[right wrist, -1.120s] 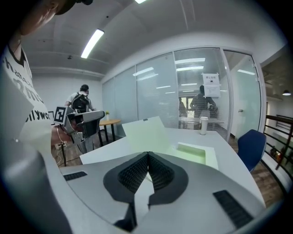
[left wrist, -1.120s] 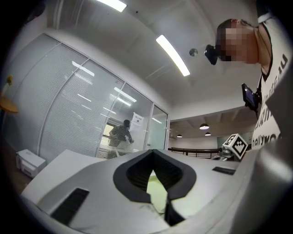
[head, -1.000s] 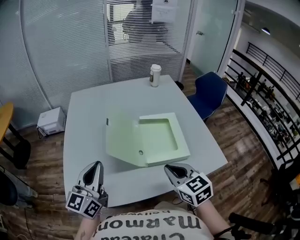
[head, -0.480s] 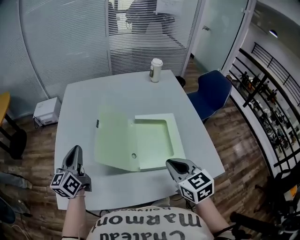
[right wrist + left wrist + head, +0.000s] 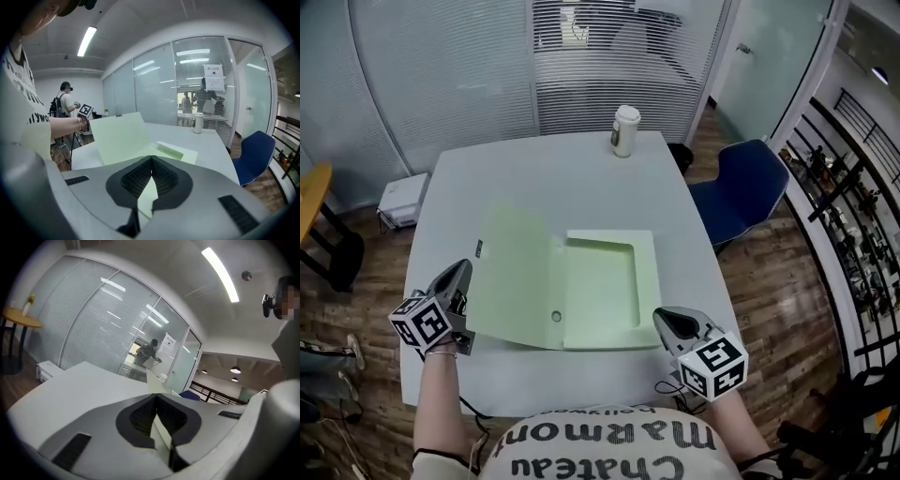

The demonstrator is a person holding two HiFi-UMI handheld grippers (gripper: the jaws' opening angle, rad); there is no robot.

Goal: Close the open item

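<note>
While the folder [image 5: 600, 281] lies open on the table [image 5: 534, 178], its cover flap [image 5: 511, 272] is raised leftward. The left gripper [image 5: 461, 271] is set just beside the flap's outer edge, presumably to push it over. The right gripper [image 5: 665, 318] is held near the front corner. Both jaw pairs are pressed together, empty.

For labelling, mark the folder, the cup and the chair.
folder [image 5: 600, 291]: head view, inside of its open tray.
cup [image 5: 624, 133]: head view, its side.
chair [image 5: 739, 192]: head view, its blue seat.
</note>
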